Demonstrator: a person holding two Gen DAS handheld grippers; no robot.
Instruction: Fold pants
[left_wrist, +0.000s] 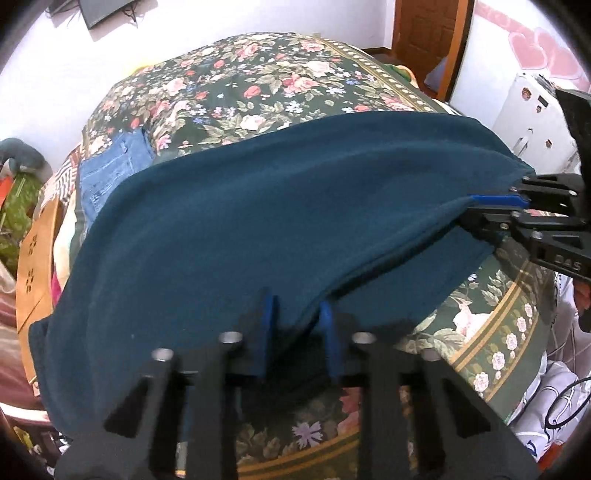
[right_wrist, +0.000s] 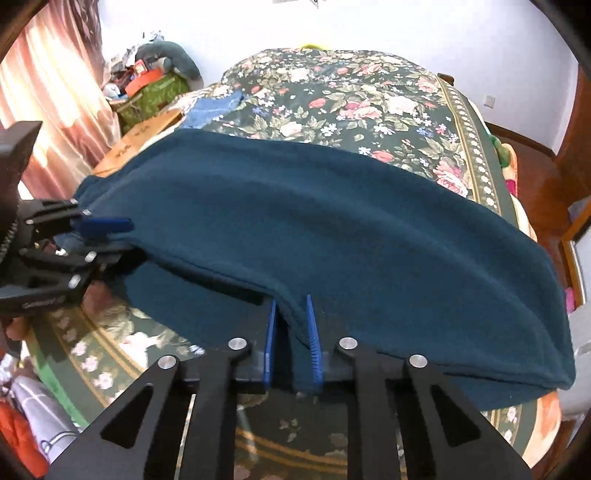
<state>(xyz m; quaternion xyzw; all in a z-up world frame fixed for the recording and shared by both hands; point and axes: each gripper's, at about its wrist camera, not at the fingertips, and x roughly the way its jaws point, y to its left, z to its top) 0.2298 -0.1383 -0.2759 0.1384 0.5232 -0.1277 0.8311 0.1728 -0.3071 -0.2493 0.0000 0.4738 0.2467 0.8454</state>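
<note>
- The teal fleece pants (left_wrist: 258, 221) lie across the floral bedspread (left_wrist: 240, 81), their long axis running from the left edge of the frame to the right in both wrist views.
- Your left gripper (left_wrist: 297, 314) sits at the bottom centre of its own view, jaws closed down on a raised fold of the near edge of the pants.
- Your right gripper (right_wrist: 291, 314) does the same at the bottom centre of its view, pinching a ridge of the same near hem.
- Each gripper shows at the side of the other's view, so both hold one long edge, well apart along it; neither is nearer the far edge.
- The coming fold likely turns on carrying that near edge up the frame, across the long axis, toward the far edge.
- A folded pair of blue jeans (left_wrist: 110, 166) lies beyond, upper left.
- Writing: the right gripper's body reads "DAS"; the left gripper's lettering is too blurred to read with confidence.
</note>
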